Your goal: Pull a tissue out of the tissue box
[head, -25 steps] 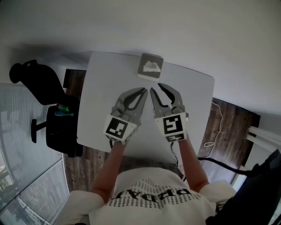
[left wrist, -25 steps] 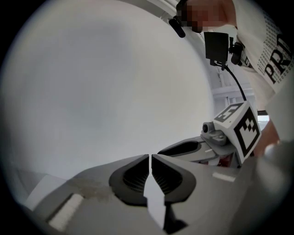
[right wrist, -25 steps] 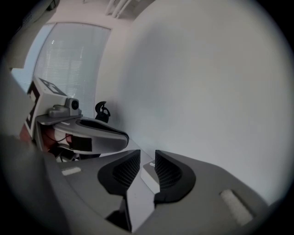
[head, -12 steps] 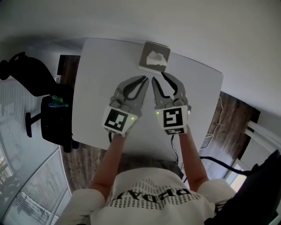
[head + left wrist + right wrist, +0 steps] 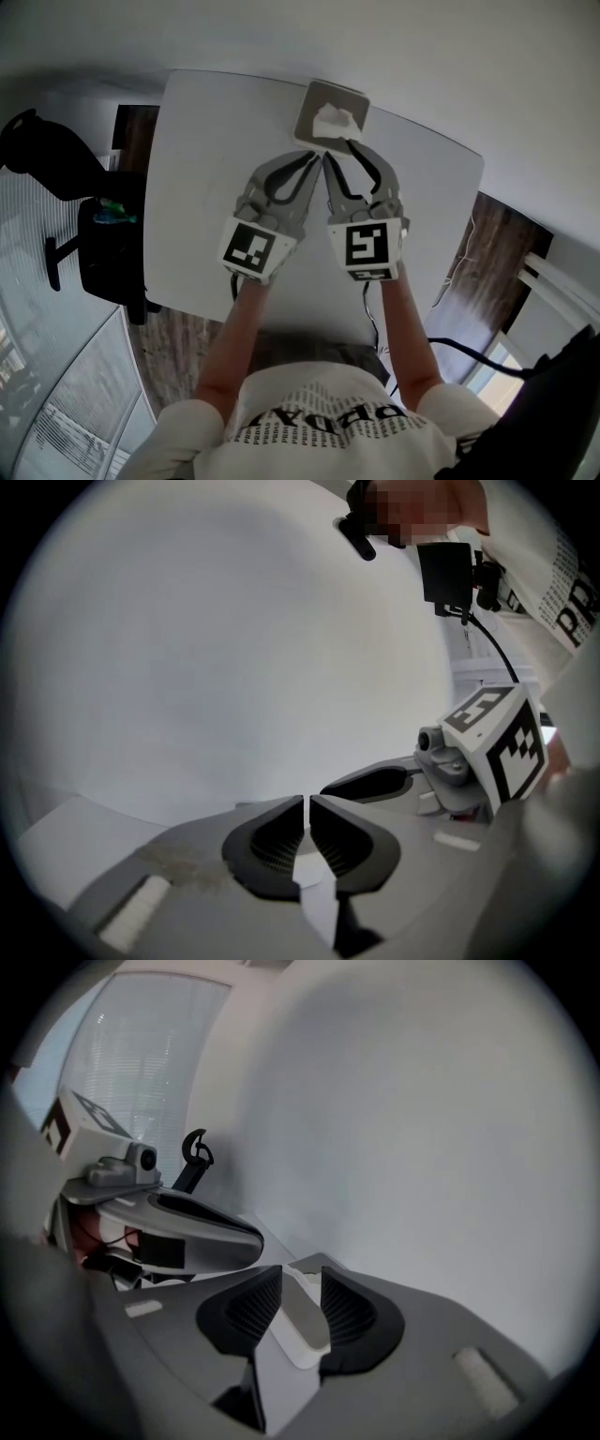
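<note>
A big white table fills the middle of the head view. It stands on a brown wood floor. A person in a white shirt sits at the near side, with both arms stretched out over the table. A dark chair stands off to the left of the table.

The tissue box sits on the table at its far edge, in the middle. The box is grey on top and white on the sides.

The left claw and the right claw are side by side, very close to each other, and both point at the box. Each has a cube with black and white squares at the back, one on the left and one on the right.

The tip of the left claw is just in front of the box. In the left gripper view, the left claw has its two jaws closed, with only a thin line between them and nothing held.

The right claw reaches the near edge of the box. In the right gripper view, the right claw has its jaws apart, and they have just been opening. The white edge of the box shows in the gap, but the pads do not press on it.

A white tissue sticks up out of the top of the box, just past the right claw's tip.
</note>
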`<state>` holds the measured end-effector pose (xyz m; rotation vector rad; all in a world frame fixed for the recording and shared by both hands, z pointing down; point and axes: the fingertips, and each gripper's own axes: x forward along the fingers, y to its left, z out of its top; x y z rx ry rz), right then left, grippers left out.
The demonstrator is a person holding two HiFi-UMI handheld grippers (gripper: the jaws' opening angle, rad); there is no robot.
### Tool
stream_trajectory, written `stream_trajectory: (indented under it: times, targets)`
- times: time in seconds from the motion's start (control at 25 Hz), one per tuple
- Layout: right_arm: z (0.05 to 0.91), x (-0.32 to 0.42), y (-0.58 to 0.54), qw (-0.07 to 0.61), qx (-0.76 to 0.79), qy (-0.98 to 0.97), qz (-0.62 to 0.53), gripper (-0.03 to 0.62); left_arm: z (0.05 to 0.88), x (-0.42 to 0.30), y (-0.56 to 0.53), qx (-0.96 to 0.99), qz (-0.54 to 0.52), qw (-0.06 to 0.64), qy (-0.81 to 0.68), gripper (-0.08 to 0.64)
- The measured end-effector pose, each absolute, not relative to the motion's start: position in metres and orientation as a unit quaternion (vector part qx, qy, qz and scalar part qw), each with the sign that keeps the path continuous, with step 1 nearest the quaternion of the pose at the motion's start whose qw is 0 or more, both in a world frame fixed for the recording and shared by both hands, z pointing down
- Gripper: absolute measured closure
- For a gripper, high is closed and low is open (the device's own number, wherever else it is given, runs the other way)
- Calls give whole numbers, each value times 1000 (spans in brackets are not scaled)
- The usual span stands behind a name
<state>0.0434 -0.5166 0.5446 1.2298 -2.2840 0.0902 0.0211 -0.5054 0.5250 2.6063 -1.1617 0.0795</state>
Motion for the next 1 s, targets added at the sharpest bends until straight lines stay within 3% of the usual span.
stream_trajectory:
  times: [0.48,1.0]
  targets:
    - [568,48,-534,294,461,-837,36,405,547,16,-515,900,26,158,-406,548]
    - [581,45,-545,304,463,-831,44,405,555,15,-512,899,27,165,-405,548]
